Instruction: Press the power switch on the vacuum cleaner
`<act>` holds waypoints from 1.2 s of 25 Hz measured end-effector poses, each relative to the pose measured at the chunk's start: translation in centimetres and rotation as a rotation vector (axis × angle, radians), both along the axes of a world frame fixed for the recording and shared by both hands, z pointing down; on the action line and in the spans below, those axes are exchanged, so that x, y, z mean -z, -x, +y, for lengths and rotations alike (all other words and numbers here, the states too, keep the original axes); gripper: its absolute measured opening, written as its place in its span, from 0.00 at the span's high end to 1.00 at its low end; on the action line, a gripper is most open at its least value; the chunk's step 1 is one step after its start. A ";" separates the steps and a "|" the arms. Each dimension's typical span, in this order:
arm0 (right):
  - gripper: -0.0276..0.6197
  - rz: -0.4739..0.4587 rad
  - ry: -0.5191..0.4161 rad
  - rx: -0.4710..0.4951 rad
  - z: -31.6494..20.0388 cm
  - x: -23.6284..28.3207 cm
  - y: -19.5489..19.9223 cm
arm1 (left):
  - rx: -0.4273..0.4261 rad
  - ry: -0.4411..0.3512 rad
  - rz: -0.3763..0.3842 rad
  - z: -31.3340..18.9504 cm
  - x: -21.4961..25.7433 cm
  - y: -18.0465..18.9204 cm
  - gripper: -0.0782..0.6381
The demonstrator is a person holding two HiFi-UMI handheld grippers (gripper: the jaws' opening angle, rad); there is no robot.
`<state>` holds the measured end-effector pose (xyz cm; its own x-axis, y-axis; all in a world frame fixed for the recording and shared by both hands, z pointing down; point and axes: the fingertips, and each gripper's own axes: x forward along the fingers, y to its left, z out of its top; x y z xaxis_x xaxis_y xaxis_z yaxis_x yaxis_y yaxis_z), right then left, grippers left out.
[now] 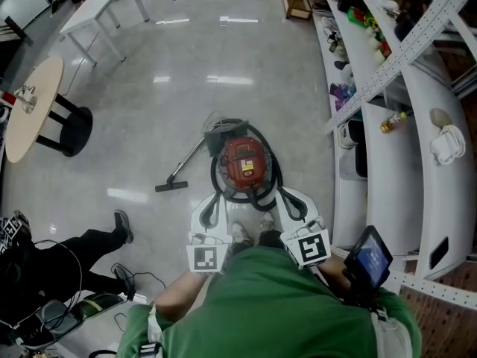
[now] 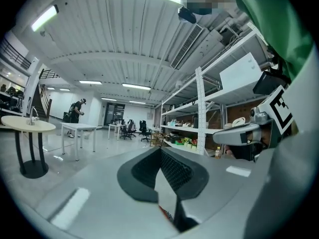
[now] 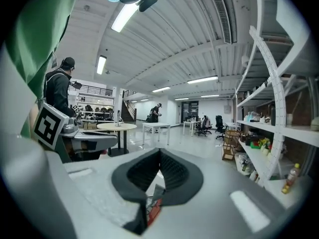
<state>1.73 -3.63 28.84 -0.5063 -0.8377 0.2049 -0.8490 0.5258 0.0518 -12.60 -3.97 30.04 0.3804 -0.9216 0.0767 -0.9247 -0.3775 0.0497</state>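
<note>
The red, round vacuum cleaner (image 1: 244,162) stands on the floor in front of my feet, with its black hose (image 1: 273,171) looped round it. Its wand runs left to the floor nozzle (image 1: 171,186). My left gripper (image 1: 218,197) hangs just short of the vacuum's near left side and my right gripper (image 1: 282,194) just short of its near right side, both above it and apart from it. In the left gripper view the left gripper (image 2: 160,153) has its ribbed pads closed together on nothing. The right gripper (image 3: 159,153) is likewise shut and empty. A red sliver of the vacuum (image 3: 153,210) shows beneath the jaws.
White metal shelving (image 1: 387,148) with small items runs along the right. A round table (image 1: 30,107) on a black base and a white table (image 1: 93,10) stand at the left. A person's legs (image 1: 89,245) and cables (image 1: 127,282) lie on the floor at lower left.
</note>
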 end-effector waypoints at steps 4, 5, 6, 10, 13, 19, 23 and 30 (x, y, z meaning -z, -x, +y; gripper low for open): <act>0.95 0.006 -0.010 0.013 1.2 -0.3 -0.5 | -0.001 -0.004 0.013 0.9 0.2 -0.9 0.88; 0.95 0.000 -0.009 0.015 1.7 -0.3 -0.7 | 0.001 -0.010 0.014 1.4 0.4 -1.3 0.88; 0.95 -0.006 -0.007 0.016 2.2 -0.3 -0.9 | 0.003 -0.016 0.012 1.8 0.6 -1.6 0.88; 0.95 -0.011 -0.013 0.029 4.0 -0.1 -2.2 | 0.019 -0.033 0.006 3.5 1.2 -3.1 0.88; 0.95 -0.014 -0.014 0.049 5.6 0.1 -3.1 | 0.029 -0.036 0.011 5.2 1.5 -4.5 0.88; 0.95 -0.035 -0.002 0.052 8.6 -0.4 -5.8 | 0.034 -0.016 0.007 8.3 1.6 -7.8 0.88; 0.95 -0.035 -0.001 0.065 10.1 -0.4 -6.9 | 0.038 -0.039 -0.014 9.9 1.8 -9.1 0.88; 0.95 -0.045 -0.011 0.085 11.6 -0.2 -8.1 | 0.070 -0.034 -0.017 11.7 2.0 -10.3 0.88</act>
<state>9.84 7.93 29.03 -0.5841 -0.7934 0.1712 -0.8029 0.5957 0.0210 -2.26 7.73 28.08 0.3140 -0.9481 0.0503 -0.9494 -0.3133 0.0222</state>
